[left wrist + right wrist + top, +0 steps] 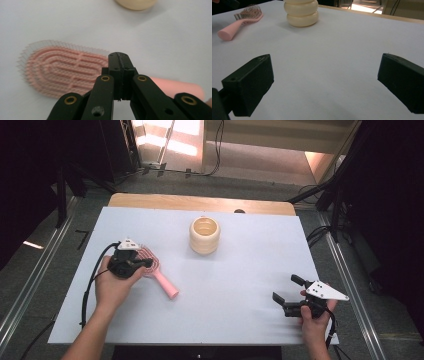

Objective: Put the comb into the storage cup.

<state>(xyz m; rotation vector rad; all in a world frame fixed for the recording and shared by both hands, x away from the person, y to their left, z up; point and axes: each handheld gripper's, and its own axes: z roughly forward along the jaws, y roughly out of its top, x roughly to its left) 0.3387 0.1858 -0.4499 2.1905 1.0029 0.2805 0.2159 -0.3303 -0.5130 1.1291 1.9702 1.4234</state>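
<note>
A pink hairbrush (161,274) lies bristles up on the white table (235,285), left of the middle, its handle pointing toward the near right. My left gripper (148,263) hovers over the brush head with its jaws pressed together and nothing between them. In the left gripper view the shut tips (119,61) sit above the spot where the brush head (62,72) meets the handle. My right gripper (286,288) stands open near the front right edge, jaws wide apart (324,82) over bare table. The brush (240,22) lies far off in the right gripper view.
A cream ribbed cup (204,235) stands upright behind the middle of the table, also in the right gripper view as the cup (302,12) and at the top of the left gripper view as the cup (136,3). Dark floor and cables surround the table.
</note>
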